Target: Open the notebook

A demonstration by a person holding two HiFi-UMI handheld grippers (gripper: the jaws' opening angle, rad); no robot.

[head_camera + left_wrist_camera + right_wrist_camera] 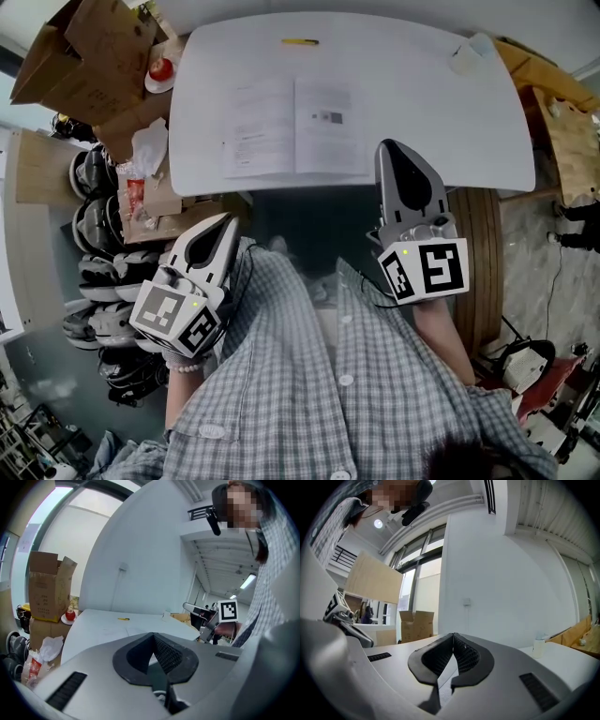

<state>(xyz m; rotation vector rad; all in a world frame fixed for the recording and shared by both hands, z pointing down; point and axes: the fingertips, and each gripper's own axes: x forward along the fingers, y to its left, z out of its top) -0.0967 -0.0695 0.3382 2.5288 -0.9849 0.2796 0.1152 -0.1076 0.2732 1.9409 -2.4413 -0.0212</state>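
Observation:
The notebook (292,128) lies open and flat on the white table (441,112), its two white pages showing faint print. My right gripper (387,143) hovers over the table's front edge, just right of the notebook, jaws shut with nothing between them. My left gripper (228,217) hangs lower, off the table's front left corner and close to the person's checked shirt, also shut and empty. In the left gripper view the closed jaws (153,634) point across the table toward the pale notebook (117,631). The right gripper view shows its closed tips (453,634) level with the tabletop.
A yellow pen (300,41) lies at the table's far edge, and a small pale bottle (469,54) stands at the far right corner. Cardboard boxes (89,56), a red apple on a plate (161,68) and several helmets (94,178) crowd the left side.

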